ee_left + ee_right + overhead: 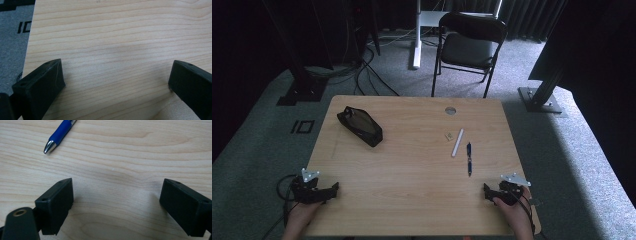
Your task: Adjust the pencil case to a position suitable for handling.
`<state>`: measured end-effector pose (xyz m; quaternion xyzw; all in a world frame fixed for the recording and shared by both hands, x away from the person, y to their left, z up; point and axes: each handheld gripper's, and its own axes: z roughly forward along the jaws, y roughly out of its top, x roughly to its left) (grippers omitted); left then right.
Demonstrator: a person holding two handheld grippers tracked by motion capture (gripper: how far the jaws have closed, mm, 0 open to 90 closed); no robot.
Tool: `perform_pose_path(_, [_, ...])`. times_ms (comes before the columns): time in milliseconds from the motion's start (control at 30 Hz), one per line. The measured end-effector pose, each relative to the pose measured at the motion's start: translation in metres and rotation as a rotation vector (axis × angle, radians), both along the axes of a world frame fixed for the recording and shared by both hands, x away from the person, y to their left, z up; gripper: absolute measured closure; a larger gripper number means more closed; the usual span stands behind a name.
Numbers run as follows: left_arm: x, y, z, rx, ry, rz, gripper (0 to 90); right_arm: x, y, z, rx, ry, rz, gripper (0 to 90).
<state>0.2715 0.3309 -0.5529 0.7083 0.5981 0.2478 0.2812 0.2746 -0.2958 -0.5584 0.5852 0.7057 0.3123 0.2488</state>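
Tongs of the right gripper (488, 191) are resting released at the desk's (412, 200) near right corner, nearer than the released left gripper (333, 188) to the blue pen (469, 159), lying lengthwise just beyond.

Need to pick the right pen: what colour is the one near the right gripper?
Blue barrel with a silver tip: the pen, clearest in the right gripper view.

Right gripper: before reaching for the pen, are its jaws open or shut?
Open. In the right gripper view the right gripper has its jaws wide apart over bare table; the pen lies ahead, untouched.
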Motion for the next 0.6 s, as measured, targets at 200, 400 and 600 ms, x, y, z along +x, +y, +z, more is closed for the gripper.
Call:
perform_pose_path(200, [0.0004, 0.0002, 0.0001, 0.0, 0.002, -0.004, 0.4, 0.0007, 0.0001, 0.0, 0.0, -0.001, 0.006, 11.7])
perform_pose_path(400, [0.0004, 0.0002, 0.0001, 0.0, 0.002, -0.004, 0.3, 0.0016, 0.0001, 0.0001, 0.0, -0.001, 0.009, 11.7])
perform_pose_path(600, [0.0004, 0.0002, 0.0001, 0.0, 0.002, -0.004, 0.3, 0.0047, 0.0015, 0.0002, 0.001, -0.002, -0.005, 11.8])
